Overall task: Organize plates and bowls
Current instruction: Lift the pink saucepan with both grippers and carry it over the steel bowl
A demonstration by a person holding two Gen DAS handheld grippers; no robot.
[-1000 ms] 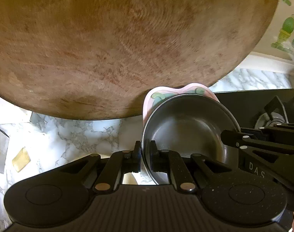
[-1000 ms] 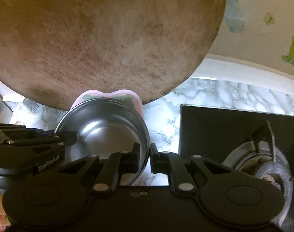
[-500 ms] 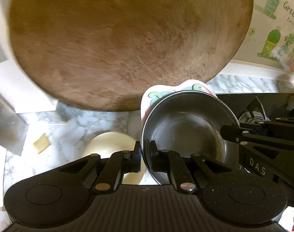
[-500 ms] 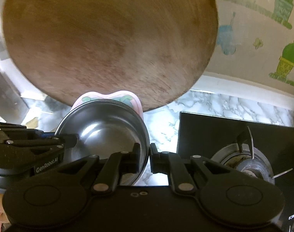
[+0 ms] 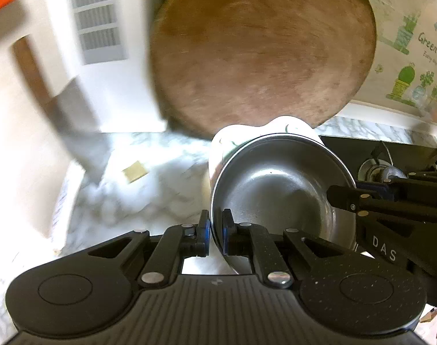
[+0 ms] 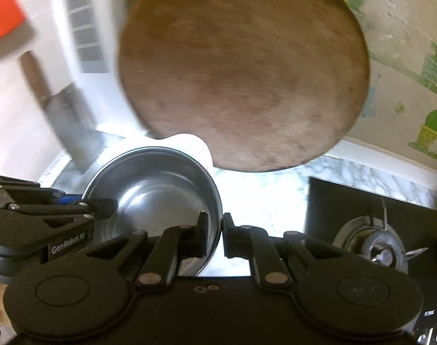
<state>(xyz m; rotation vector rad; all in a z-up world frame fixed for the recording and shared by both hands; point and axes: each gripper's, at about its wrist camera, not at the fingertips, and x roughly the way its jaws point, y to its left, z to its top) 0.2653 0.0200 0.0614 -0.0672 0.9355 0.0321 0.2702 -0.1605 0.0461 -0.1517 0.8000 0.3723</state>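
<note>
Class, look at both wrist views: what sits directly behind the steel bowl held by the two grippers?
Behind the steel bowl, a pale patterned dish peeks above its rim, and a round wooden board stands further back. The bowl covers most of the dish.

You had two claws in play, the left claw (image 5: 215, 234) and the right claw (image 6: 215, 237). Between them sat one steel bowl (image 5: 279, 198), with one pale patterned dish (image 5: 287, 128) behind it. One round wooden board (image 5: 261, 54) stood behind those. On the tabletop (image 5: 149, 189) lay one small tan scrap (image 5: 134, 171). You had one gas burner (image 6: 375, 248) showing, and one cleaver (image 6: 66, 115) to the left.
</note>
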